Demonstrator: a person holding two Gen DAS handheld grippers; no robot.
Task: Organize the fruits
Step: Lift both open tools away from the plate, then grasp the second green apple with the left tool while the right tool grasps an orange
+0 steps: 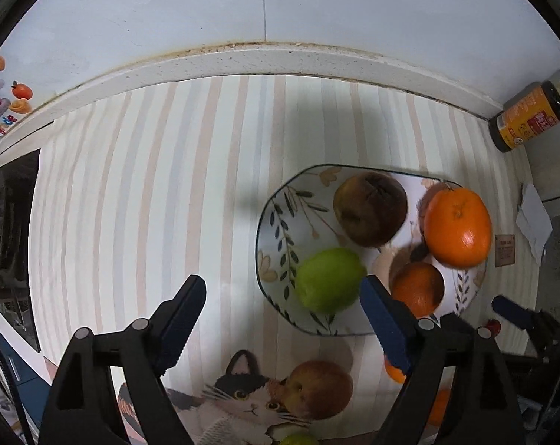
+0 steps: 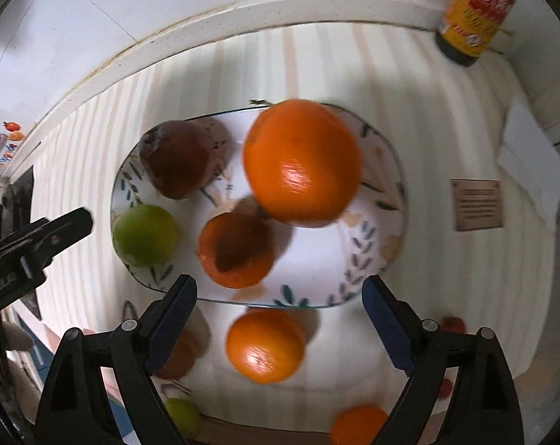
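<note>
A leaf-patterned plate point(image 1: 280, 200) point(image 2: 317, 259) holds a dark brown fruit point(image 1: 371, 207) point(image 2: 176, 163), a big orange point(image 1: 458, 228) point(image 2: 302, 161), a smaller orange point(image 1: 417, 289) point(image 2: 235, 248) and a green fruit point(image 1: 330, 280) point(image 2: 144, 235). My left gripper point(image 1: 283, 285) is open above the plate's near-left rim, and the green fruit lies beside its right finger, untouched. My right gripper point(image 2: 278, 285) is open over the plate's near edge. Below it another orange point(image 2: 265, 346) lies on the striped cloth between its fingers, apart from the pads. Neither gripper holds anything.
A red apple point(image 1: 319, 389) rests on a cat-print mat point(image 1: 239, 400). More fruit lies near: a green one point(image 2: 181, 417) and an orange point(image 2: 358, 426). A sauce bottle point(image 1: 528, 118) point(image 2: 476, 11) stands at the wall's ledge. White paper point(image 2: 532, 163) and a brown card point(image 2: 478, 204) lie to the right.
</note>
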